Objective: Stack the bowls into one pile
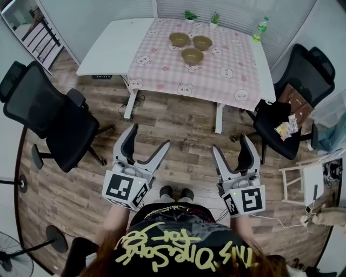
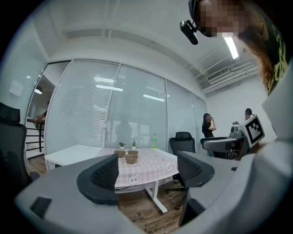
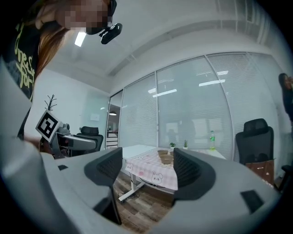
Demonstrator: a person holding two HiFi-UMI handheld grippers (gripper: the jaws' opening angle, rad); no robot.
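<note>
Evidently nothing is in hand yet. The left hand-held gripper [image 1: 148, 136] and the right hand-held gripper [image 1: 230, 143] are both held level in front of the person's body with their jaws spread wide. Both gripper views show only air and the distant bench between the pads. I judge they are carried open like this so that a bowl rim can be taken as soon as the person arrives.

The bowls are well away, on the bench [image 1: 232, 76] under its pink checked cloth. The back-left bowl [image 1: 179, 39], back-right bowl [image 1: 202, 42] and front bowl [image 1: 192, 55] form a tight triangle on its far half. All are upright and none is nested in another, so the pile is not begun. They may be touching at the rims, though from this height I cannot be sure.

Straight ahead the wooden floor [image 1: 178, 119] is passable. A black office chair [image 1: 54, 113] stands at the left. A second black chair [image 1: 292, 108], with a snack packet [image 1: 285, 129] on its seat, crowds the bench's right corner. A white desk [image 1: 108, 48] adjoins the bench on the left. Two potted plants [image 1: 190, 15] and a green bottle [image 1: 261, 25] line the far edge, behind the bowls and unlikely to hinder a reach from the near side.
</note>
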